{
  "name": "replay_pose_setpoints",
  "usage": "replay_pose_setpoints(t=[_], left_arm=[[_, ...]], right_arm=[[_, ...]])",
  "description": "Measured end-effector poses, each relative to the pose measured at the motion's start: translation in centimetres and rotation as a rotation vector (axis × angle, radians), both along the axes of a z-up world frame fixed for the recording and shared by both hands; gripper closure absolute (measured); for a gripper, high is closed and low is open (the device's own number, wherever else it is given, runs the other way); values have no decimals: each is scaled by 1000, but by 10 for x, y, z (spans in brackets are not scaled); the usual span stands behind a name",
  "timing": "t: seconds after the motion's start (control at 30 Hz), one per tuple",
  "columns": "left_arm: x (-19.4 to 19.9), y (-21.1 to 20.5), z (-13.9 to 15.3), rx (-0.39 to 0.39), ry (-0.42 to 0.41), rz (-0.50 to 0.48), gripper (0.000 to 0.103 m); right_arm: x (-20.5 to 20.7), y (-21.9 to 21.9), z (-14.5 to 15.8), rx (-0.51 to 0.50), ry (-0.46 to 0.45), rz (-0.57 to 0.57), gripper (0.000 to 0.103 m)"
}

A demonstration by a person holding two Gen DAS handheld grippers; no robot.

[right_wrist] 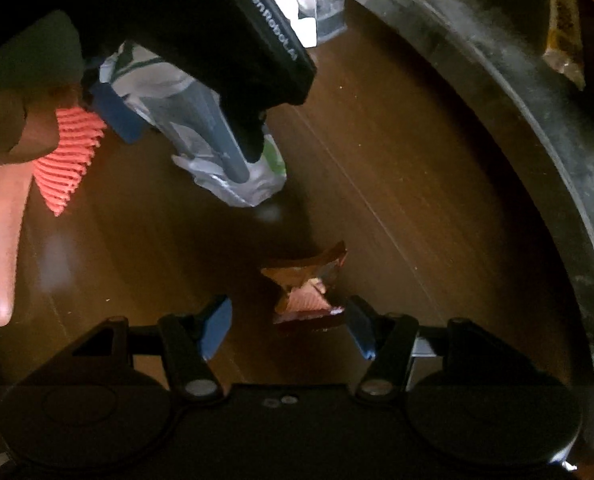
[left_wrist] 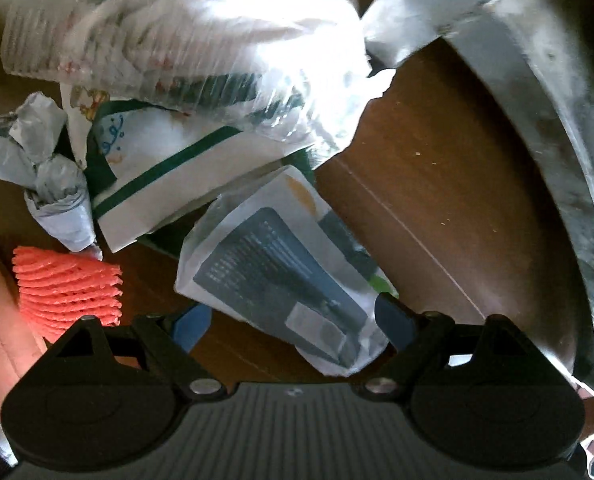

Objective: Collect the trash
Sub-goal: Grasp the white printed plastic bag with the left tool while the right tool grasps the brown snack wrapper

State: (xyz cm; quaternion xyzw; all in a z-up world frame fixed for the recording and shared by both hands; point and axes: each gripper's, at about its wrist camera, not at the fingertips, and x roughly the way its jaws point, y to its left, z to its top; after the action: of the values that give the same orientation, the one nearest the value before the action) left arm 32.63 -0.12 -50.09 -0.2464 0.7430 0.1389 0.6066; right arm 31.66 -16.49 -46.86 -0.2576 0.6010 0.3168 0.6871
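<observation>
Left gripper [left_wrist: 293, 320] is gaping wide around the white wrapper [left_wrist: 281, 268], pads not pressing; right gripper [right_wrist: 289, 324] is straddling the brown wrapper [right_wrist: 307, 292], jaws apart, gripping nothing.

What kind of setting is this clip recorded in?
Probably a home floor: dark wood-look flooring, household litter such as a torn printed carton and a brown wrapper, beside a round metal bin.
</observation>
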Motion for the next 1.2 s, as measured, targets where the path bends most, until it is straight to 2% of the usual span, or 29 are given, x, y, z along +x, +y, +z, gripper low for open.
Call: replay_pose_setpoints(t=[0.03, 0.07, 0.17, 0.23, 0.27, 0.3, 0.37, 0.43, 0.47, 0.6, 0.8, 0.9, 0.93, 1.2], left_arm=[[0, 1, -3, 3, 7, 6, 16], [-1, 2, -6, 5, 13, 15, 24], [-1, 3, -13, -14, 20, 34, 39], [1, 2, -13, -19, 7, 40, 45], [1, 1, -12, -26, 2, 44, 52], [1, 1, -12, -33, 3, 50, 56], [1, -3, -13, -42, 12, 64, 71], [2, -6, -11, -34, 15, 47, 75], [1, -10, -11, -29, 17, 37, 82], [-3, -14, 1, -20, 25, 35, 85], [-9, -24, 37, -20, 7, 17, 92], [-15, -28, 62, -27, -24, 4, 94], [-18, -27, 68, -30, -27, 2, 98], [-41, -24, 154, -23, -143, -50, 98]], right_arm=[[1, 1, -3, -2, 2, 4, 42], [1, 2, -5, -9, -4, 10, 42], [1, 4, -10, -26, -8, 15, 42], [0, 5, -13, -33, -13, 18, 51], [-1, 6, -15, -44, -16, 19, 65], [-1, 6, -17, -53, -16, 17, 66], [-4, 6, -19, -51, -20, 12, 66], [-5, 10, -19, -52, -26, 7, 68], [-6, 10, -17, -51, -30, 2, 70], [-7, 6, -5, -40, -24, -57, 73], [-15, -7, 25, -19, -24, -161, 73], [-15, -17, 45, -5, -36, -218, 73], [-15, -20, 52, 0, -41, -236, 73], [-33, -33, 127, 57, -121, -375, 73]])
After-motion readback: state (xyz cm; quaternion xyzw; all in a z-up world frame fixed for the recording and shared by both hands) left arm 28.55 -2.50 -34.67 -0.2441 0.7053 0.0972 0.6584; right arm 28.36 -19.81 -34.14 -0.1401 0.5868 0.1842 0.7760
